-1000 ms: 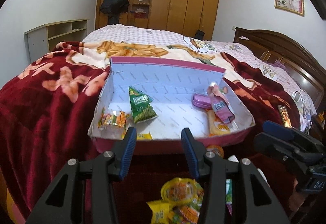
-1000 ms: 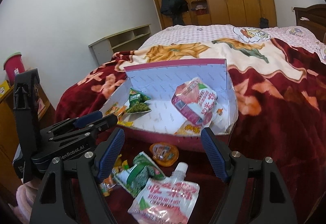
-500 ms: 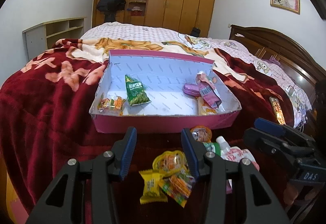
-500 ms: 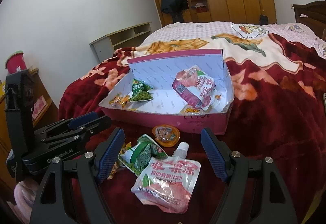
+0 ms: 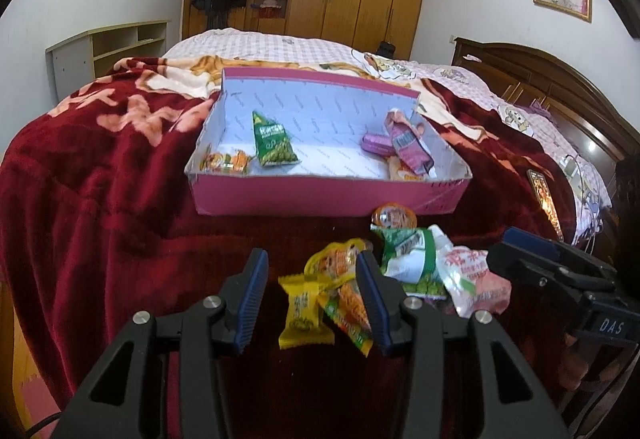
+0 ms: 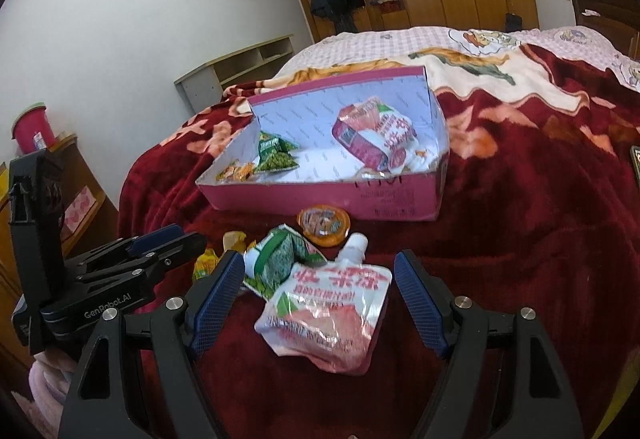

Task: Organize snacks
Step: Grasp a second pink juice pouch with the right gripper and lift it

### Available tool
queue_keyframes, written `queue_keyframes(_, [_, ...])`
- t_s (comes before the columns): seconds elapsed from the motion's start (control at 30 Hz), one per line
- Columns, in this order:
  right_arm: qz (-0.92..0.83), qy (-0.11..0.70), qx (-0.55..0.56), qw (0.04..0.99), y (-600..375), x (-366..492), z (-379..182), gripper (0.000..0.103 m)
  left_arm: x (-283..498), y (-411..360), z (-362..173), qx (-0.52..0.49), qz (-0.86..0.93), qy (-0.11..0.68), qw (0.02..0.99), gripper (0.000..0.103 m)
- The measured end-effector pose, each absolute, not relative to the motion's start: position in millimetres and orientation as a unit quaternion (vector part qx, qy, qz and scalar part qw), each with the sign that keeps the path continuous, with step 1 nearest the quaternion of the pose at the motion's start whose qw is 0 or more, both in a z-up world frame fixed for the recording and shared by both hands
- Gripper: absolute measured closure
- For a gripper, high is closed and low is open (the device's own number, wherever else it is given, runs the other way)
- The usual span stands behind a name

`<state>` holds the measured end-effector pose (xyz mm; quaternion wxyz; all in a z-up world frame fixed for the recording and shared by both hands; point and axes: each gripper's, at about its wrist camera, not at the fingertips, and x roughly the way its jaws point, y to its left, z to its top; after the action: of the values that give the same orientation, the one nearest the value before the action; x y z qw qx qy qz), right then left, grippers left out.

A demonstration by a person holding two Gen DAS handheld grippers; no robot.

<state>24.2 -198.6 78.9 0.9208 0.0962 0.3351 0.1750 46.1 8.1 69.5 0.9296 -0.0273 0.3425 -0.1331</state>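
A pink cardboard box [image 5: 320, 199] [image 6: 320, 199] lies open on the red blanket. Inside it are a green pea packet [image 5: 274, 141], small orange packets [image 5: 224, 161], a purple item [image 5: 378, 143] and a pink pouch [image 6: 376, 135]. Loose snacks lie in front of the box: an orange jelly cup [image 6: 324, 223], a green-and-white packet [image 6: 280, 259], a white-and-pink spouted pouch [image 6: 328, 315] and a yellow packet [image 5: 304, 311]. My left gripper [image 5: 310, 279] is open above the yellow and orange packets. My right gripper [image 6: 320, 271] is open, its fingers either side of the spouted pouch without touching it.
The bed's blanket edge falls away at the near left. A phone [image 5: 546, 195] lies on the bed to the right, before the wooden headboard [image 5: 560, 79]. A low shelf [image 5: 108, 47] and a wardrobe stand behind. A pink bucket [image 6: 32, 127] sits on a side cabinet.
Both grippers have drawn back from the box and sunk a little, so the loose snacks now lie between their fingers. Neither gripper's jaws have changed their opening.
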Motion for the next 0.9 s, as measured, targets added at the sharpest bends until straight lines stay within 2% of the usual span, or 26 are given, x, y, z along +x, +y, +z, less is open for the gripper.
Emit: queue_keyframes(0.9, [0.168,0.363,0.091,0.912,-184.8,23.4,43.6,0.024,38.3,12.0,58.5,-0.034,-0.134,0.358,0.924,0.055])
